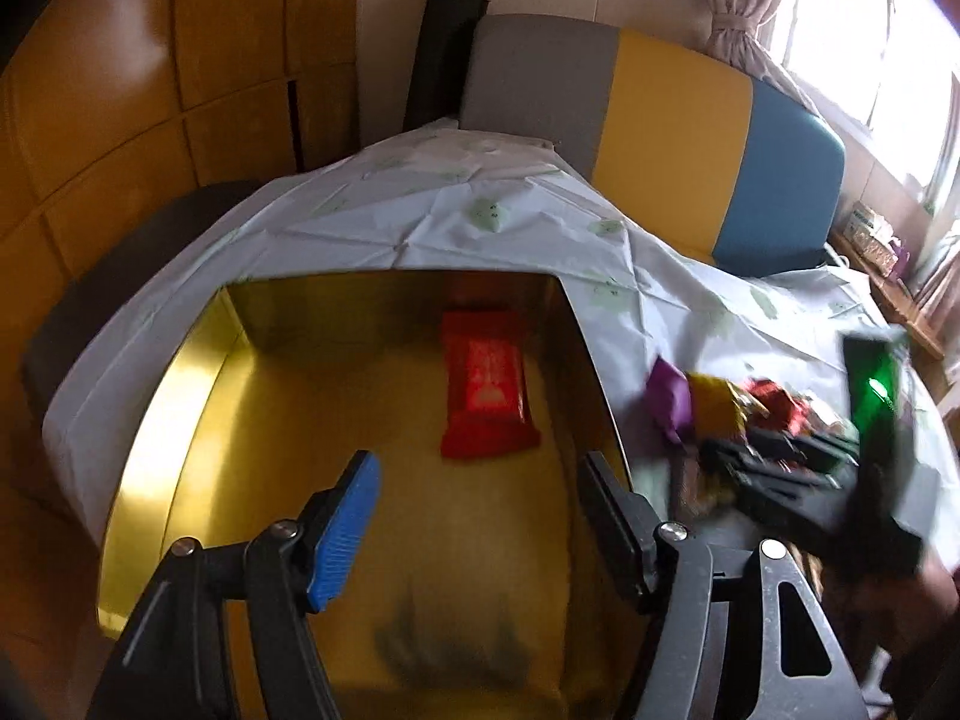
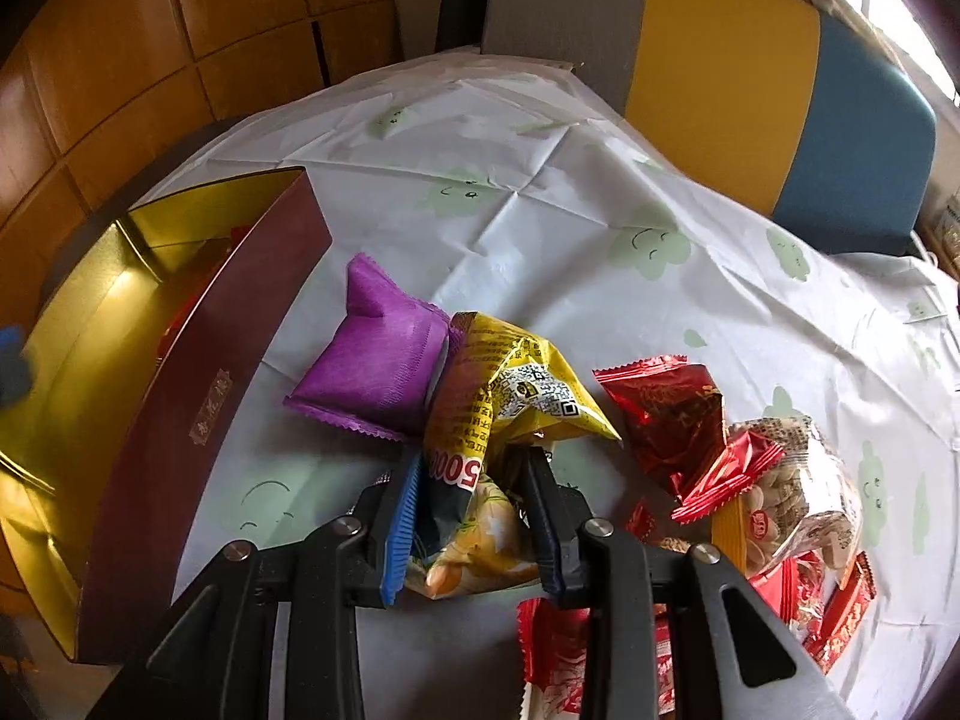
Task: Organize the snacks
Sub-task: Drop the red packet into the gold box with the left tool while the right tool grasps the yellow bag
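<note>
The right gripper [image 2: 474, 510] is clamped on a yellow snack packet [image 2: 480, 450], its blue-padded finger on one side and its dark finger on the other, pressing into the crumpled wrapper that lies on the tablecloth [image 2: 540, 210]. Touching the far end of that packet is a purple pouch [image 2: 378, 366], which sits just beside the long maroon outer wall of the gift box [image 2: 198, 414]. On the other side of the yellow packet lies a dark red foil packet [image 2: 666, 414], and beyond it, toward the near right edge of the tabletop, a clear bag of pale nuts [image 2: 792, 504] rests among several small red wrapped snacks [image 2: 840, 618]. The left gripper [image 1: 480, 510] hangs spread wide with nothing between its fingers, over the gold-lined interior of the box [image 1: 180, 390]. A single red packet [image 1: 486, 384] lies flat on the box floor toward its far wall, well apart from the fingertips. From the left wrist view the snack pile [image 1: 720, 402] shows blurred outside the box's right wall, with the right gripper's dark body over it. A chair back in grey, yellow and blue [image 2: 720, 72] stands at the far edge of the tabletop.
</note>
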`<state>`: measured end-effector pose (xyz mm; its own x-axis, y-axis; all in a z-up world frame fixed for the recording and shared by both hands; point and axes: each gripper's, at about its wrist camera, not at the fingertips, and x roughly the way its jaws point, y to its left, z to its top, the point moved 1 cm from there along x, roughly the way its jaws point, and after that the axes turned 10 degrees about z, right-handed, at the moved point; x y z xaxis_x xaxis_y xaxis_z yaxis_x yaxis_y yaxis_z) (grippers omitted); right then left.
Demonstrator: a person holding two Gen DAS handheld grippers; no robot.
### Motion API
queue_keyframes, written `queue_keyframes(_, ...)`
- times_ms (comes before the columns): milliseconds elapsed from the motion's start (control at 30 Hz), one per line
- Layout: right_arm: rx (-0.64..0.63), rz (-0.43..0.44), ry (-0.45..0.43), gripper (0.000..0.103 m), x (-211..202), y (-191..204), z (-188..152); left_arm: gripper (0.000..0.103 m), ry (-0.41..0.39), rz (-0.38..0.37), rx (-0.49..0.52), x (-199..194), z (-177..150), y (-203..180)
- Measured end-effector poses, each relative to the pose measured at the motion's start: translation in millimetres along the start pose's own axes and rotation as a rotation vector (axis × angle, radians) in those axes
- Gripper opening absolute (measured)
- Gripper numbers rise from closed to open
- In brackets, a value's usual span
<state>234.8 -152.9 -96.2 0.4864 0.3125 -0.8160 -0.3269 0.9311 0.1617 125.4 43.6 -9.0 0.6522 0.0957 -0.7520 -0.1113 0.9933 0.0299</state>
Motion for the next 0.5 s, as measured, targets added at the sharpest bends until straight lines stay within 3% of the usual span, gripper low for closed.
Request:
queue_keyframes(133,-0.008,-0.054,0.003,0.032,-1.1,6.9,-0.6,0.078,-0.021,0.002,-0.038,-25.4,-23.4,11.5)
queue_keyframes(333,0.002,-0.096,-0.003,0.028,-9.2,16.4,-8.6,0.078,-0.031,0.037,-0.035,-41.5,-38.8,18.2)
queue_keyframes(500,0.030,-0.077,0.000,0.026,-17.3,23.8,-19.9,0.077,-0.035,0.047,-0.050,-47.6,-45.1,26.0)
